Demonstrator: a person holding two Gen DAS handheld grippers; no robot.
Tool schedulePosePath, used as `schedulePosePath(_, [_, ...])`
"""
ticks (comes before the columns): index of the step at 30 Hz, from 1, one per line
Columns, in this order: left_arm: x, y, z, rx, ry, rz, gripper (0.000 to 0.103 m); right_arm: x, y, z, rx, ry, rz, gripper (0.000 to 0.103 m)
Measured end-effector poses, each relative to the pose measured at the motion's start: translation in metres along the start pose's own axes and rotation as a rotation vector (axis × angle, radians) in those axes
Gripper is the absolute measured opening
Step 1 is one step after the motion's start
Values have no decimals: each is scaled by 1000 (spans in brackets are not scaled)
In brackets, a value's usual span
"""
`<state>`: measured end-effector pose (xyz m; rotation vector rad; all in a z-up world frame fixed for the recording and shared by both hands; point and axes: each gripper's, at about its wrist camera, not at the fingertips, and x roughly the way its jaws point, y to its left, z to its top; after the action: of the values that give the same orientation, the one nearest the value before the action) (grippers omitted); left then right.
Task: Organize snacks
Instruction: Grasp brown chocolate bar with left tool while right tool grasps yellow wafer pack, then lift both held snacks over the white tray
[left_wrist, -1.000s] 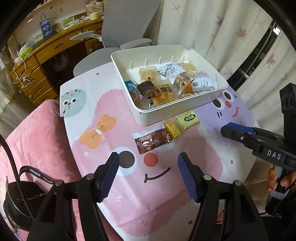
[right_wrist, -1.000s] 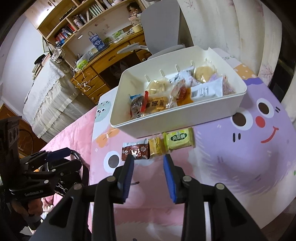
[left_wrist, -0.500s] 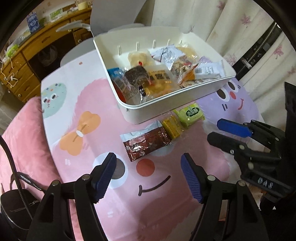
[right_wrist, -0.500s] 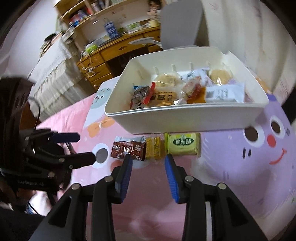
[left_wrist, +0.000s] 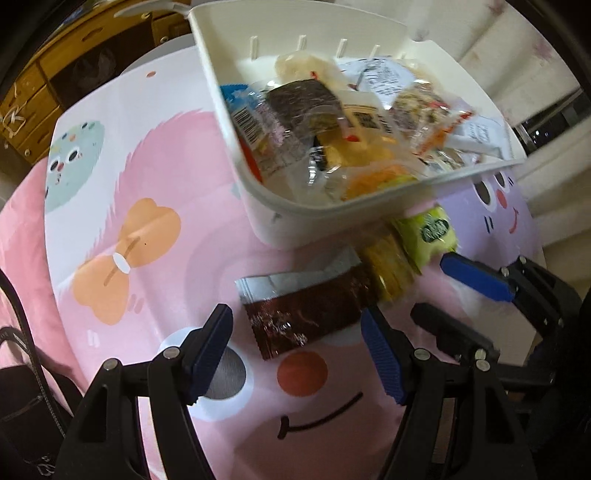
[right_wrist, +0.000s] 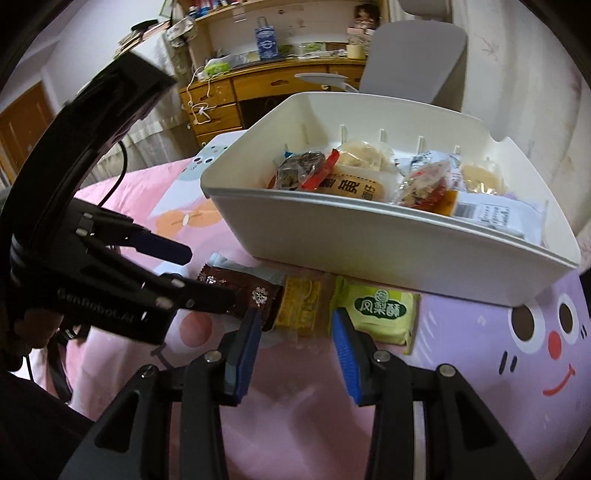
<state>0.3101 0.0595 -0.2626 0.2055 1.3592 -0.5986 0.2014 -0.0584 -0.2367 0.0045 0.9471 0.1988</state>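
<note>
**Three loose snacks lined up for pickup beside the bin**

Three wrapped snacks lie on the cartoon-print tablecloth (left_wrist: 122, 155), all tucked against the near wall of the white bin (right_wrist: 369, 236): a brown packet (left_wrist: 306, 306) at the left end, a yellow packet (right_wrist: 301, 304) in the middle and a green packet (right_wrist: 376, 314) at the right end. The bin already holds a heap of assorted wrapped snacks (left_wrist: 332, 122), so these three look like the last ones waiting to go in.

The left gripper (left_wrist: 297, 345) is spread wide, its fingers set on either side of the brown packet and holding nothing; that stance suits closing across the packet's width. The right gripper (right_wrist: 295, 345) is also spread and empty, its gap lined up with the yellow packet just below the bin wall. Working side by side lets each hand take its own snack, though the two tools sit very near each other in front of the bin, so a bump seems possible.

Compared with a second ago, both grippers have come much closer to the bin and lower toward the cloth. The brown packet was then well ahead of the left fingers; now it lies between them. The right gripper has spread somewhat wider. The snacks themselves have not shifted.
</note>
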Motion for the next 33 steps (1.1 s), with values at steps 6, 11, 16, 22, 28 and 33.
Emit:
schedulePosePath(6, [13,7,2,-33,8,-11,71,19,4,0,-36,15,-6,41])
schedulePosePath(11, [17,7,4,-44,-9,0,71,28,6,0,-57,10,-19,41])
schedulePosePath(16, [20,1,8,-51,-22,8,71,35,7,1,-74,7,-40,41])
schedulePosePath(22, [21,-5,7,-74,-30,35,65,40,10,-2,-99,6,-41,39])
schedulePosePath(28, [21,-7,4,-114,-37,26,56,42,8,-2,-80,12,-28,35])
schedulePosePath(33, [19,-2,-4,-163,-41,-17,40,43,6,0,-67,15,-29,31])
